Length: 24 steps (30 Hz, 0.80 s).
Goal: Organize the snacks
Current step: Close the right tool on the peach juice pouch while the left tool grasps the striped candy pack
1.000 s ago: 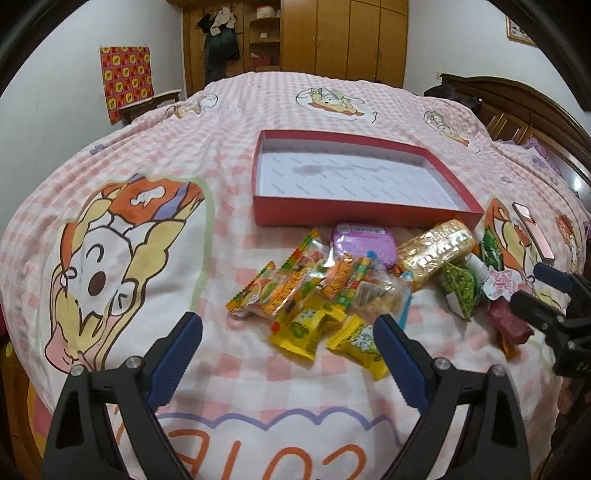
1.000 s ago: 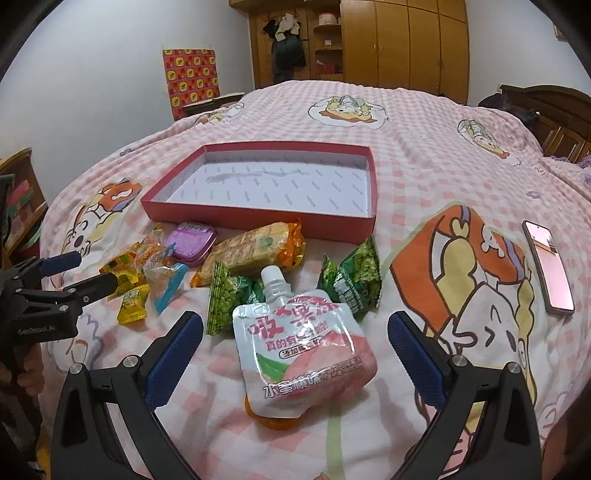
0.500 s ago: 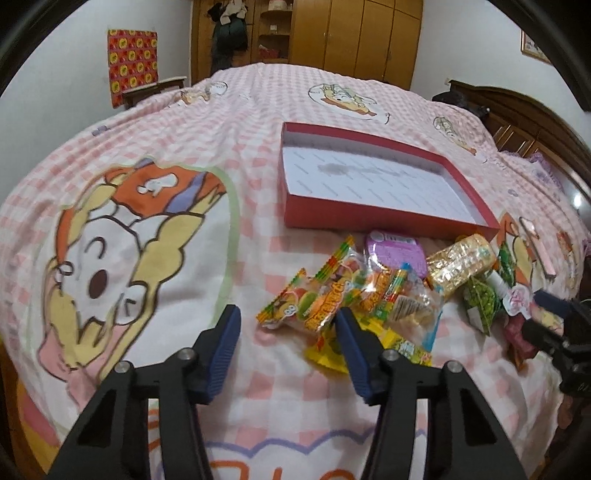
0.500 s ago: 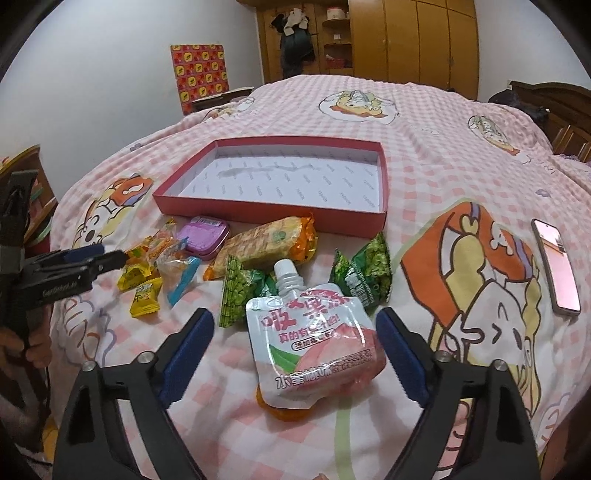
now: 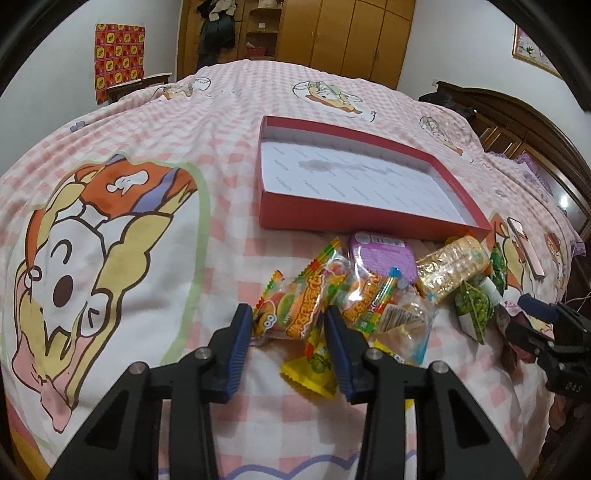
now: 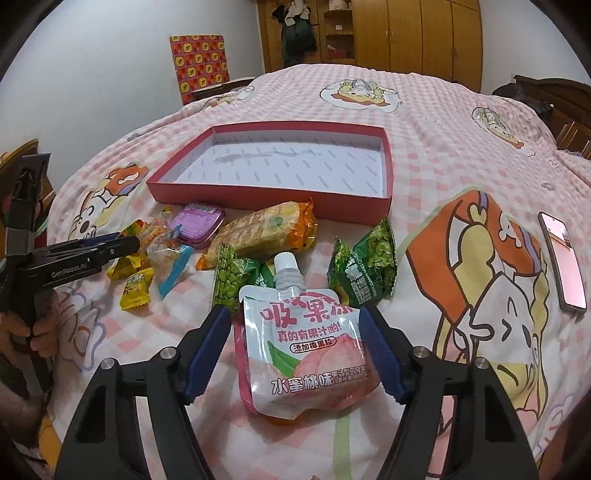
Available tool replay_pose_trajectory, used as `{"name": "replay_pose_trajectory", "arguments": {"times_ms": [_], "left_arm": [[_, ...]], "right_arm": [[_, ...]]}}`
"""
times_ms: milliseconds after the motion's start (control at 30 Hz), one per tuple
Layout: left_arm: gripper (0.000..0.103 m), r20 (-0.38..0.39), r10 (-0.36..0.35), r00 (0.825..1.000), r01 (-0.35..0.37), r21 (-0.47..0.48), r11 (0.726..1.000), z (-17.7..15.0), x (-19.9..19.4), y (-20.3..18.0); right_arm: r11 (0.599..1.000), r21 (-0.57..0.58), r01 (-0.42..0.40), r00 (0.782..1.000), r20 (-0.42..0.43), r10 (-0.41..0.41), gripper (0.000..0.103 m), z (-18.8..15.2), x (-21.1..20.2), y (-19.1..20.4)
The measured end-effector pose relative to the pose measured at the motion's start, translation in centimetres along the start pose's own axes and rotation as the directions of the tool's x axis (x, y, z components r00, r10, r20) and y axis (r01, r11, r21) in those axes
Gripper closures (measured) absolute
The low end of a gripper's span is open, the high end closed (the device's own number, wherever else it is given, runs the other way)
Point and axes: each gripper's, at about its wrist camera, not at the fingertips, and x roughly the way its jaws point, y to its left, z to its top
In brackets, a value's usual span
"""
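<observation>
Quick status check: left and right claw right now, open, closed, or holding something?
Left claw: just been closing around the orange gummy packet; firm grip cannot be told.
Right claw: just been closing, straddling the peach jelly pouch; pads not yet pressing.

Bedroom setup: big bed [image 5: 207,122] with a pink-and-white checked sheet covered in cartoon prints. Wooden wardrobe [image 5: 343,37] along the back wall, with open shelves and dark clothes [image 5: 216,27] hanging beside them. White walls, a red-and-yellow patterned panel [image 6: 199,64] on the left, a framed picture [image 5: 532,48] on the right. Dark carved headboard [image 5: 517,122] on the right side.
</observation>
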Motion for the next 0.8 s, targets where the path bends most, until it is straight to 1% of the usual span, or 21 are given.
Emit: {"name": "replay_pose_trajectory", "arguments": {"times_ms": [300, 333, 433, 600, 633, 667, 800], "left_arm": [[0.062, 0.028, -0.011, 1.000, 0.011, 0.002, 1.000, 0.0, -1.8, -0.3], [0.065, 0.031, -0.011, 0.999, 0.011, 0.004, 1.000, 0.0, -2.0, -0.4], [0.066, 0.039, -0.012, 0.999, 0.012, 0.009, 1.000, 0.0, -2.5, -0.5], [0.066, 0.051, -0.014, 0.999, 0.013, 0.017, 1.000, 0.1, -3.2, -0.7], [0.066, 0.054, -0.012, 0.998, 0.012, 0.018, 1.000, 0.1, -3.3, -0.7], [0.066, 0.054, -0.013, 0.998, 0.012, 0.018, 1.000, 0.1, -3.3, -0.7], [0.066, 0.055, -0.013, 0.998, 0.012, 0.017, 1.000, 0.2, -3.4, -0.6]], "right_arm": [[0.999, 0.037, -0.013, 1.000, -0.028, 0.014, 0.029, 0.1, 0.2, -0.9], [0.999, 0.040, -0.014, 0.999, -0.029, 0.016, 0.029, 0.1, 0.2, -1.0], [0.998, 0.053, -0.023, 0.999, -0.038, 0.025, 0.029, 0.1, 0.1, -1.0], [0.997, 0.058, -0.049, 0.998, -0.033, 0.051, 0.033, 0.2, -0.5, -0.9], [0.997, 0.055, -0.060, 0.998, -0.028, 0.062, 0.055, 0.2, -0.7, -0.9], [0.995, 0.058, -0.076, 0.997, -0.025, 0.077, 0.061, 0.3, -0.9, -0.8], [0.997, 0.034, -0.062, 0.998, -0.020, 0.063, 0.063, 0.3, -1.0, -0.3]]}}
